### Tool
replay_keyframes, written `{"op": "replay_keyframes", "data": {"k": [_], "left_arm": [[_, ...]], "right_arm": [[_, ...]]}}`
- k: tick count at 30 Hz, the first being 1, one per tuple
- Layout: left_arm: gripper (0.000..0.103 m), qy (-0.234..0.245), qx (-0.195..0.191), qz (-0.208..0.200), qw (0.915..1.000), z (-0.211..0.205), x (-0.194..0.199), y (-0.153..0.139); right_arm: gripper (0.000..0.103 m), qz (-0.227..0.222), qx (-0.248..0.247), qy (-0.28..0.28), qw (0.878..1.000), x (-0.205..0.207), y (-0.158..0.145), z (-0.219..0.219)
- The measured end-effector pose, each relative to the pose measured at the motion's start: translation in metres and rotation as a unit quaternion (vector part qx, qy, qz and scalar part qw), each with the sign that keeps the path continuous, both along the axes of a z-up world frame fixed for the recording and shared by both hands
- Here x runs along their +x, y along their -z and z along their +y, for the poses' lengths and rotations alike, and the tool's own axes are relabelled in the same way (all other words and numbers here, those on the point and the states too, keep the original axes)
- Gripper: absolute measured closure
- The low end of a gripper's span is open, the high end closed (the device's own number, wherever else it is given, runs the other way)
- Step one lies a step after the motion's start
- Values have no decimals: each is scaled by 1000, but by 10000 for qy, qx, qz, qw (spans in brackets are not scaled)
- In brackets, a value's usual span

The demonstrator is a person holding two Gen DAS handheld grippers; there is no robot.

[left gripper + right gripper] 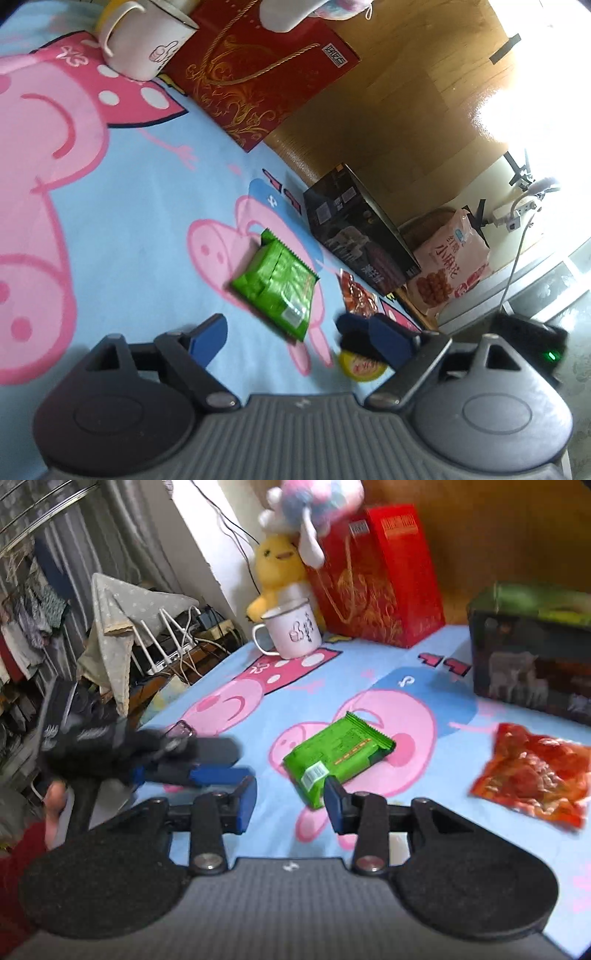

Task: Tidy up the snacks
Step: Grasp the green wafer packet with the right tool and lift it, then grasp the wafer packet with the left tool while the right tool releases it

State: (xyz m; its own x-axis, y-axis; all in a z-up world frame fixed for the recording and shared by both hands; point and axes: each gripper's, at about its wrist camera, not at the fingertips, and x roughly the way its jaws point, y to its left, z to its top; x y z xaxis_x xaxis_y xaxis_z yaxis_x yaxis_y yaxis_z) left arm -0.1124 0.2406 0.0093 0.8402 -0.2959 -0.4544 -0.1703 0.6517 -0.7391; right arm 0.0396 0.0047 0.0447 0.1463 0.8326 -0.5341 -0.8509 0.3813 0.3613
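A green snack packet point(279, 284) lies flat on the Peppa Pig cloth point(129, 206), just ahead of my open, empty left gripper point(284, 332). It also shows in the right wrist view point(338, 755), just beyond my open, empty right gripper point(290, 799). A red snack packet point(533, 773) lies to the right of it and also shows in the left wrist view point(356, 297). A small yellow round snack point(360, 365) lies under the right finger point(373, 334). The left gripper point(207, 768) enters the right wrist view from the left.
A dark box point(535, 653) stands at the back right, a red gift bag point(380, 579) at the back, a white mug point(291, 627) and plush toys point(275, 572) beside it. A pink snack bag point(450, 262) leans behind the dark box point(360, 229). The table edge is at the left point(177, 701).
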Motion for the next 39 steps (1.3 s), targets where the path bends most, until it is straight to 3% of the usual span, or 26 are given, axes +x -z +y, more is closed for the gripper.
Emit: {"op": "replay_keyframes", "data": {"k": [2,4,9,13,18,24,28,33,36,39], "left_arm": [[16,3,-12,19,10000,1,1,1],[16,15,-89,21,10000,3,4,3],[17,-140,-222,15,9997,3,12,6],[29,-243,-260,46,9994,6,11,8],[40,-235,-295,83,9993,12,8,11],[39,48,-128,118,9998,2,3,8],[25,251,46,109,9996,-12,-5,3],[24,393,182,171,9989,-21,-12,0],[25,347,482,196,9980,-33,-12,-2],[25,292,663,254,9970,-41,-9,-5]], "right_arm": [[53,-416,-238,230,9986,4,2,9],[39,-694,-294,368,9965,14,3,17],[37,-120,-242,362,9990,54,13,44],[71,527,-249,54,9983,58,18,49],[73,459,-314,-265,9981,22,13,33],[72,-171,-254,-352,9989,-29,8,6],[61,-160,-216,-475,9985,-46,11,-2],[48,-1282,-672,-763,9865,-75,22,5],[49,-1783,-755,-839,9775,-81,32,12],[55,-1724,-639,-797,9797,-73,32,15]]}}
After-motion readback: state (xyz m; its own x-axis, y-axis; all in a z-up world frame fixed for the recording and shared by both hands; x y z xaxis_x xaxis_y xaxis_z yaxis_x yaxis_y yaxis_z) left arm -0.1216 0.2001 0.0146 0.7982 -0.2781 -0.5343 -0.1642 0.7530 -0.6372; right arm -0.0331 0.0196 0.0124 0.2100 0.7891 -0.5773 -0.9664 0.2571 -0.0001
